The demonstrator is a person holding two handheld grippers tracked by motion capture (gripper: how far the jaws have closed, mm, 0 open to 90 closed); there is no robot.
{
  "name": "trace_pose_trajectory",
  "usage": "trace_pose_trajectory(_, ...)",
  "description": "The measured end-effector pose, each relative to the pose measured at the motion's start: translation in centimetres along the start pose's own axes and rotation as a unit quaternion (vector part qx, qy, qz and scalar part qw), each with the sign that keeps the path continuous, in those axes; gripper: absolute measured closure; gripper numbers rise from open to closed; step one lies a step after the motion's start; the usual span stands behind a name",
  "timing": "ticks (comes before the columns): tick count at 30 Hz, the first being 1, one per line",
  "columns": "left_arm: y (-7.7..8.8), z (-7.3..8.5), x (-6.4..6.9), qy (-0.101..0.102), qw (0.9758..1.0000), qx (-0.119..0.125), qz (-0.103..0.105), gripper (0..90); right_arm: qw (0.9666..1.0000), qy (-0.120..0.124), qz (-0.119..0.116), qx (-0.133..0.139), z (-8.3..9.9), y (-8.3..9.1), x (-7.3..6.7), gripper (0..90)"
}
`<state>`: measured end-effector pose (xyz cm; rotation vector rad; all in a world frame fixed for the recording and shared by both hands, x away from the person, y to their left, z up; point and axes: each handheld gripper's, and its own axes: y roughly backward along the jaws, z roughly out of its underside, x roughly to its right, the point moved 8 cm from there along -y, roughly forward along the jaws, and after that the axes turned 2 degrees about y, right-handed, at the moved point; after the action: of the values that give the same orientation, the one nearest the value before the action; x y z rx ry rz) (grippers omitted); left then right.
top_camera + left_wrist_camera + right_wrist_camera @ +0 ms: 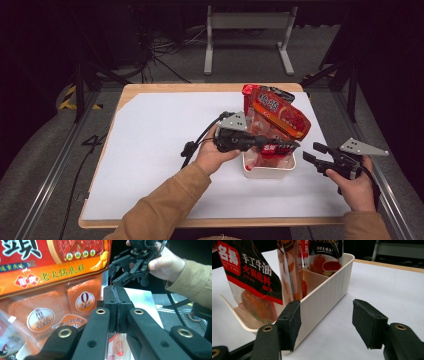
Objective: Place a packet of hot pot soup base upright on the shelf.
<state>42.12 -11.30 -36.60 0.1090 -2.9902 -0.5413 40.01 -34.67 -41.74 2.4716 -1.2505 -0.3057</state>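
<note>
A white ribbed bin [268,171] stands right of the table's middle with several hot-pot seasoning packets upright in it. The biggest is an orange-red packet [280,115], close on the left in the left gripper view [50,277]. A clear packet with a black and red label [249,277] leans at the bin's near end. My left gripper [295,146] reaches over the bin's near end, its jaws shut pad against pad [117,307]; I see nothing pinched between them. My right gripper [312,152] is open just right of the bin, one pad [293,322] beside the bin's outer wall [324,300].
A white sheet [160,150] covers the wooden table [200,221]. In the left gripper view the right hand and its gripper [125,267] are beyond the shut jaws. A grey metal stand [247,30] and cables lie on the floor behind. Metal rails run along both table sides.
</note>
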Motion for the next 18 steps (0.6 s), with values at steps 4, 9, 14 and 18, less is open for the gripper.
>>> trace_pose_trajectory(4, 0.0, 0.6, -0.2, 0.004, 0.9999, -0.01, -0.002, 89.7, 1.0, 0.0, 0.0, 0.0, 0.0, 0.0, 0.0, 40.0)
trace_pose_trajectory(9, 0.6, 1.3, -0.5, 0.011, 0.9998, -0.013, -0.008, 89.3, 1.0, 0.0, 0.0, -0.001, 0.0, 0.0, 0.0, 40.0)
trace_pose_trajectory(14, 1.2, 2.4, -0.9, 0.019, 0.9994, -0.023, -0.015, 89.2, 1.0, 0.001, 0.0, 0.0, 0.0, -0.1, -0.1, 39.7)
trace_pose_trajectory(18, 1.6, 2.8, -1.1, 0.03, 0.9992, -0.02, -0.016, 85.0, 1.0, 0.0, 0.001, -0.002, 0.1, 0.0, -0.1, 39.2)
